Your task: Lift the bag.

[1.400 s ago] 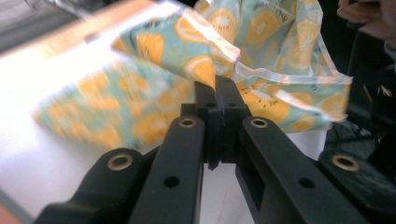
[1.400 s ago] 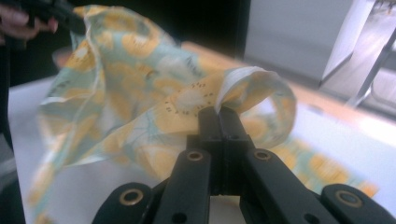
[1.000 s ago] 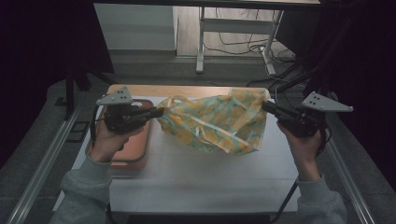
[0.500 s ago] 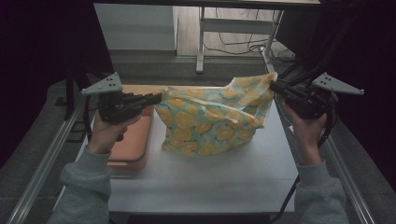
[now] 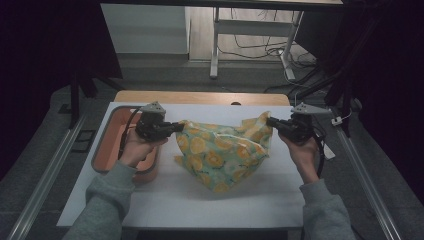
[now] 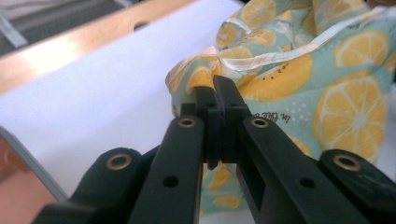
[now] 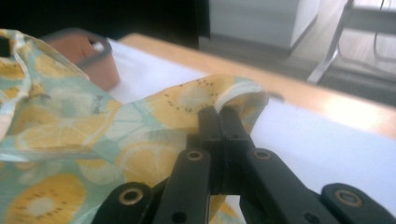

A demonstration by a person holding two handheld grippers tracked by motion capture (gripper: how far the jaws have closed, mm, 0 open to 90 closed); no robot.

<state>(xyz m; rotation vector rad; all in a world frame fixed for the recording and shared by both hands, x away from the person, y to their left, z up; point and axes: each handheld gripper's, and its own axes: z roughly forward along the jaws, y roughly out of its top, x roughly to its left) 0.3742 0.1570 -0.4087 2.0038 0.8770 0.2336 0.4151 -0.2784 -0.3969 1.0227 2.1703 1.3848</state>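
A lemon-print cloth (image 5: 222, 152) of teal and yellow hangs stretched between my two grippers, its lower part resting on the white table top (image 5: 200, 205). My left gripper (image 5: 176, 127) is shut on the cloth's left corner; in the left gripper view the black jaws (image 6: 215, 100) pinch the pale hem of the cloth (image 6: 327, 74). My right gripper (image 5: 269, 121) is shut on the right corner, and in the right gripper view its jaws (image 7: 219, 116) clamp a fold of the cloth (image 7: 93, 130) by the white edging.
An orange tray (image 5: 107, 145) with a grey rim sits at the table's left edge, under my left hand, and shows as the tray (image 7: 84, 51) in the right gripper view. A wooden strip (image 5: 200, 97) runs along the table's far edge. Metal rails flank both sides.
Both grippers have come down and nearer the table's front, still holding the cloth. The cloth, lifted and spread half a second ago, now sags onto the table.
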